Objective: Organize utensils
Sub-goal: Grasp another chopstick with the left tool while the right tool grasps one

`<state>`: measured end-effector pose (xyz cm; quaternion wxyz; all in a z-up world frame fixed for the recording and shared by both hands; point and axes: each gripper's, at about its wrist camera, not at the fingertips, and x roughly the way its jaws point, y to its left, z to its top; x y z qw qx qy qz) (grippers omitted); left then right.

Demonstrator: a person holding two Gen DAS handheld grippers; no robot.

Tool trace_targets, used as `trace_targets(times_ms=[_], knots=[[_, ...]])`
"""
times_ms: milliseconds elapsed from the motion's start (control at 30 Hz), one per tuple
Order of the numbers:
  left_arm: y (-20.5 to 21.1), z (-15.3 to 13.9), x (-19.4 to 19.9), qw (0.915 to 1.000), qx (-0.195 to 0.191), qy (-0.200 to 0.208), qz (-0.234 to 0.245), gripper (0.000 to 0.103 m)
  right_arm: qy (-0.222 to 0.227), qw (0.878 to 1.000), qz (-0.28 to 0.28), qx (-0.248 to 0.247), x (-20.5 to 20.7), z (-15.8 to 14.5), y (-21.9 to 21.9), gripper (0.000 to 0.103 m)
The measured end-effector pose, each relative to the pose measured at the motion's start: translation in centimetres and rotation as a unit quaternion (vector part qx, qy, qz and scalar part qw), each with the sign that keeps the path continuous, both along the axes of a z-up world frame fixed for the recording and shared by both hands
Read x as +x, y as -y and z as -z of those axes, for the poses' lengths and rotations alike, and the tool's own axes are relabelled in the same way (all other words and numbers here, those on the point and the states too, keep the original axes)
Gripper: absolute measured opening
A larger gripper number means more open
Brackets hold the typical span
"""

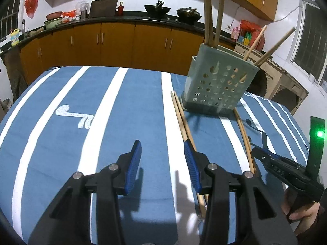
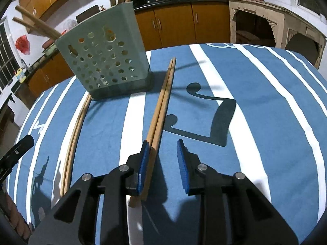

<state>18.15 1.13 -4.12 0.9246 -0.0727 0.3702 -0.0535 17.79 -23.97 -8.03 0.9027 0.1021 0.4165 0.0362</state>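
Note:
A pale green perforated holder (image 1: 218, 85) stands on the blue striped cloth with several chopsticks upright in it. One wooden chopstick pair (image 1: 180, 118) lies flat left of the holder, running under the right finger of my left gripper (image 1: 163, 159). That gripper is open, with only cloth between its blue pads. A second chopstick pair (image 2: 161, 110) lies right of the holder (image 2: 104, 61). It sits between the pads of my right gripper (image 2: 162, 159), against the left pad; the right pad stands apart from it. The right gripper (image 1: 259, 147) also shows at the side in the left wrist view.
The cloth-covered table (image 1: 61, 106) ends in front of orange kitchen cabinets (image 1: 114, 40) whose counter carries woks and pots. A pale carved cabinet (image 2: 265, 20) stands beyond the table's right side. A person's hand (image 1: 302, 210) holds the right gripper's handle.

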Motion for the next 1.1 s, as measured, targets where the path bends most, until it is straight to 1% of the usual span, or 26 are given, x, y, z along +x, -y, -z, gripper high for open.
trace_targets(times_ms=[100, 133, 167, 200, 233, 267, 400, 467, 533, 600, 733, 900, 1033, 1100], knots=[[0.3, 0.3, 0.2, 1.0, -0.001, -0.004, 0.002, 0.043, 0.002, 1.0, -0.002, -0.018, 0.0, 0.1, -0.3, 0.026], [0.4, 0.4, 0.3, 1.0, -0.002, -0.006, 0.002, 0.043, 0.0, 1.0, -0.002, -0.022, 0.0, 0.2, -0.3, 0.021], [0.4, 0.5, 0.4, 1.0, -0.002, -0.008, 0.003, 0.043, -0.004, 1.0, -0.002, -0.021, 0.1, 0.4, -0.2, 0.019], [0.4, 0.6, 0.4, 0.9999, -0.004, -0.01, 0.003, 0.043, -0.003, 1.0, 0.0, -0.02, 0.1, 0.4, -0.1, 0.016], [0.5, 0.7, 0.5, 0.9999, -0.005, -0.012, 0.003, 0.043, -0.003, 1.0, 0.001, -0.025, 0.1, 0.5, 0.0, 0.01], [0.5, 0.8, 0.5, 0.9999, -0.006, -0.014, 0.004, 0.043, -0.003, 0.999, 0.002, -0.032, 0.1, 0.5, 0.0, 0.008], [0.9, 1.2, 0.7, 0.9996, -0.01, -0.022, 0.013, 0.042, -0.005, 0.998, 0.034, -0.048, 0.0, 0.5, 1.4, 0.008], [1.4, 1.5, 0.7, 0.9994, -0.007, -0.025, 0.021, 0.041, -0.008, 0.997, 0.063, -0.042, -0.1, 0.5, 2.9, 0.008], [2.0, 1.9, 0.8, 0.999, -0.004, -0.03, 0.032, 0.038, -0.01, 0.997, 0.075, -0.03, -0.1, 0.5, 3.9, 0.008], [2.5, 2.3, 1.0, 0.9986, 0.0, -0.036, 0.039, 0.034, -0.011, 0.997, 0.075, -0.029, -0.1, 0.6, 4.1, 0.008], [3.7, 3.2, 1.4, 0.997, 0.011, -0.054, 0.054, 0.031, -0.007, 0.997, 0.072, -0.041, -0.4, 0.7, 3.9, 0.008], [4.6, 4.2, 1.7, 0.9954, 0.023, -0.071, 0.061, 0.026, -0.006, 0.997, 0.07, -0.04, -0.4, 0.6, 3.9, 0.008], [5.2, 4.4, 1.7, 0.9946, 0.035, -0.07, 0.068, 0.023, -0.006, 0.997, 0.07, -0.041, -0.4, 0.6, 3.8, 0.008], [5.2, 4.5, 1.8, 0.9948, 0.039, -0.069, 0.063, 0.015, -0.006, 0.997, 0.069, -0.041, -0.4, 0.6, 3.8, 0.008]])
